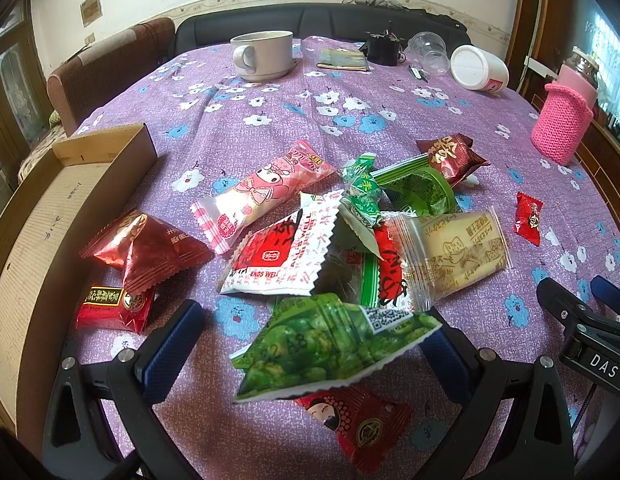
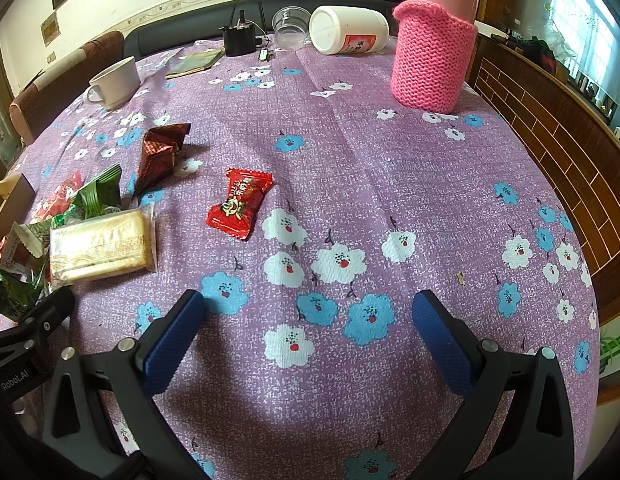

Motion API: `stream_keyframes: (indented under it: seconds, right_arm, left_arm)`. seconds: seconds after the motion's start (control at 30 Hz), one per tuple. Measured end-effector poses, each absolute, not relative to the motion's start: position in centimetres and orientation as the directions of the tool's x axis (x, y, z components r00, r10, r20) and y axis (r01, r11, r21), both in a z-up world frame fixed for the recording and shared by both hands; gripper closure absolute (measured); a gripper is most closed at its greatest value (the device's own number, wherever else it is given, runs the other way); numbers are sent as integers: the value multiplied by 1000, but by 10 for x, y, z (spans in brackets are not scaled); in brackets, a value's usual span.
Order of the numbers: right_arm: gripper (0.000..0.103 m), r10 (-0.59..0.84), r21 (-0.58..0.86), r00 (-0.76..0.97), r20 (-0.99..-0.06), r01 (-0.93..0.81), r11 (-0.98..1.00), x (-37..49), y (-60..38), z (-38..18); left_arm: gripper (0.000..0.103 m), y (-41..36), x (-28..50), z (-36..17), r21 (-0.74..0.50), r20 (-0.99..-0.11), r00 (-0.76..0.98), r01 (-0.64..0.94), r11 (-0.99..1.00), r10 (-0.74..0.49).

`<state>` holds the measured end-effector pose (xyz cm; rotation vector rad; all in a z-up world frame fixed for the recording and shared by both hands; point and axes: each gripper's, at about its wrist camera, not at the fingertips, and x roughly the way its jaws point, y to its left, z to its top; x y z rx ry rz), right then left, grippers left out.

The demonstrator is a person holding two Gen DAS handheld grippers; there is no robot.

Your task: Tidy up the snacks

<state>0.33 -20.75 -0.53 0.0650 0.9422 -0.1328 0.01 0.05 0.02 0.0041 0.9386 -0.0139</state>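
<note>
A heap of snack packets lies on the purple flowered cloth [image 1: 310,120]. My left gripper [image 1: 310,316] is open, its blue fingers either side of a green pea packet [image 1: 329,348] that rests on a red packet with a face [image 1: 357,420]. Beyond are a red-white packet [image 1: 278,256], a pink packet [image 1: 266,192], a biscuit packet [image 1: 457,252] and dark red packets [image 1: 146,248]. An open cardboard box [image 1: 110,152] stands at the left. My right gripper [image 2: 310,300] is open over bare cloth, with a red candy [image 2: 240,204] ahead of it to the left.
At the far side stand a white mug [image 1: 266,56], a tipped white jar [image 1: 479,68], a clear plastic cup [image 1: 429,52] and a small black object [image 1: 383,50]. A bottle in a pink knitted sleeve [image 2: 429,52] stands near the table's right edge.
</note>
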Motion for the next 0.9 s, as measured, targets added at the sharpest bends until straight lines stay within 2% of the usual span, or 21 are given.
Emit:
stream_keyframes:
  seconds: [0.2,0.37,0.4,0.43,0.47,0.5,0.57,0.67,0.77,0.9]
  right_arm:
    - [0,-83,3,577,-812,145,989,2,-207,-6]
    - [0,-87,10,513,-854,182,983,-3,-205,-4]
    - [0,-99,0,516,-851,188,982,-5,-203,-5]
    - [0,-101,-6,516,-851,183,983,-6,-202,-5]
    - [0,-95,-2,515,-852,179,984,-7,-202,-5]
    - [0,-92,1,517,-851,176,984,-7,-203,-5]
    - [0,-96,1,520,-849,183,983,-8,-203,-5]
    - [0,-115,-1,526,-843,213,977,-7,-203,-6]
    - [0,-121,-3,524,-843,221,975,-6,-203,-6]
    - [0,-120,-2,524,-843,221,975,-6,-203,-7]
  left_arm:
    - [1,4,-1,2,-2,-836,547,89,996,-51]
    - [1,3,-15,3,0,-844,530,163,987,-88]
    - [1,2,-19,3,-8,-847,521,183,983,-104]
    - [7,2,-25,5,-12,-845,521,202,979,-118]
    - [16,3,-33,8,-27,-840,524,224,974,-144]
    - [19,4,-39,12,-48,-834,524,239,970,-171]
    - [19,11,-55,24,-90,-808,542,273,958,-230]
    - [18,25,-82,51,-71,-727,637,299,951,-255]
    - [19,45,-93,61,-71,-701,655,327,942,-280]
    - [19,91,-90,61,-195,-678,625,356,914,-387]
